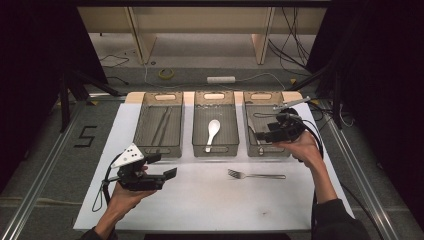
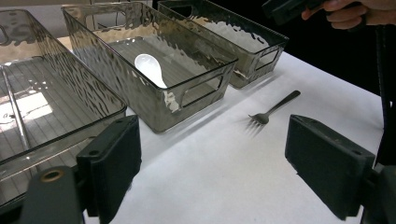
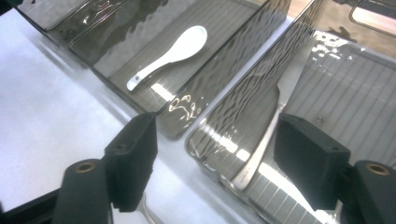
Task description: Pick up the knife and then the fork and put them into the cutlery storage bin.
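On the bench, the fork [image 1: 256, 175] looks light, stiff and slippery; best pinched across its handle. Left gripper [image 1: 161, 167] and right gripper [image 1: 257, 135] both hang released.

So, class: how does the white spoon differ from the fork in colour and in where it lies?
The white spoon is pale and glossy; the fork is grey metal. The spoon lies inside the middle bin; the fork lies on the white table sheet outside the bins. Both lie flat, untouched by either hand-held gripper.

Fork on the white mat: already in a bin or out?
Out. The fork lies flat on the white mat, in front of the three bins, apart from both tools.
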Tool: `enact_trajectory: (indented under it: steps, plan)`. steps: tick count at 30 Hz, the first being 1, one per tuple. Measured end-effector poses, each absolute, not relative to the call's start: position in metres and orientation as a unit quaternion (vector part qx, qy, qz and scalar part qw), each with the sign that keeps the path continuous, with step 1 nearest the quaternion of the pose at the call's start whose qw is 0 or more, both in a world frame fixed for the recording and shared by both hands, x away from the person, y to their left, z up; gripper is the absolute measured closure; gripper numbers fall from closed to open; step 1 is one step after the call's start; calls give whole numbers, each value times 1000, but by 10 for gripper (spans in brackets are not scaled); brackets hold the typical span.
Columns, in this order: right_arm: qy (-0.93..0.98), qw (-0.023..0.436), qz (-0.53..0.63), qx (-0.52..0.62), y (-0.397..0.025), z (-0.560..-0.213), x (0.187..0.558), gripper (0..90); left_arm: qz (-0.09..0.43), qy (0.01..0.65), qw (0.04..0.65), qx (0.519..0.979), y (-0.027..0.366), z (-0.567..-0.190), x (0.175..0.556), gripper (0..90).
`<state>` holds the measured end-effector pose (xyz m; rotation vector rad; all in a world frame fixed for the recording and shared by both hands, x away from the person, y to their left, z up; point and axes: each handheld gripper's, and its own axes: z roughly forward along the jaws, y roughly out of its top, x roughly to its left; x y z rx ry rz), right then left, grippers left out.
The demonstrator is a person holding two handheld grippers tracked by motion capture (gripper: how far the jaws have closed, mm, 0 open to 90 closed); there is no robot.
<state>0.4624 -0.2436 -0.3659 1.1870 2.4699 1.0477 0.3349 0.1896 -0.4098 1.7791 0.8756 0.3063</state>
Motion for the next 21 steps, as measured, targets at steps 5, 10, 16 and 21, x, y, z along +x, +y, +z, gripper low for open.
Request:
enact_trajectory:
  steps: [5, 10, 16, 21]
  plan:
    - [839, 116, 359, 391, -239, -367, 447, 251, 128, 368, 538, 747, 190, -410, 335, 182]
    - [842, 121, 364, 378, -234, -370, 433, 232, 128, 369, 539, 746, 189, -410, 335, 183]
    - [862, 123, 336, 359, -228, -373, 424, 240, 128, 367, 538, 748, 190, -410, 335, 182]
    - [877, 116, 309, 349, -226, -381, 420, 247, 128, 366, 538, 749, 189, -410, 335, 182]
